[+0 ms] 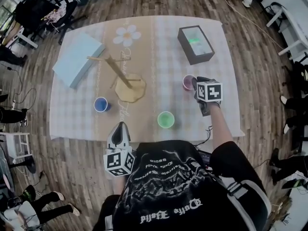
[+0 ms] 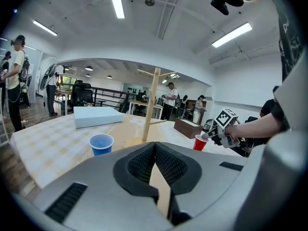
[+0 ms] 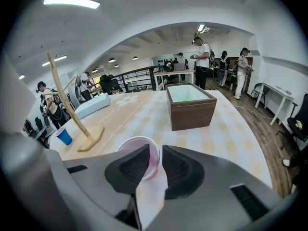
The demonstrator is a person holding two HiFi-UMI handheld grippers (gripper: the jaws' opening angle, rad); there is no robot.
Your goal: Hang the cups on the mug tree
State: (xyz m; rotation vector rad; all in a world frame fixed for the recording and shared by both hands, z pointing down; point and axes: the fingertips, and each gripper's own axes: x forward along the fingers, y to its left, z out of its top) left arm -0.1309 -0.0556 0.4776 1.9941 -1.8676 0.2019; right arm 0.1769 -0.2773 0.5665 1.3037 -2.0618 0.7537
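Three cups stand upright on the counter (image 1: 159, 57): a blue cup (image 1: 100, 104) at near left, a green cup (image 1: 165, 119) near the front edge, a red cup (image 1: 188, 82) at right. One mug tree (image 1: 122, 76) stands left of centre, just beyond the blue cup. One brown box (image 1: 196, 44) lies far right and one pale blue slab (image 1: 77, 57) far left. The right hand-held gripper (image 3: 155, 150) holds its jaws slightly apart, astride the red cup's rim. The left hand-held gripper (image 2: 155, 146), jaws together and empty, hovers at the near edge.

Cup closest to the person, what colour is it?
Green. The cup shows best in the head view.
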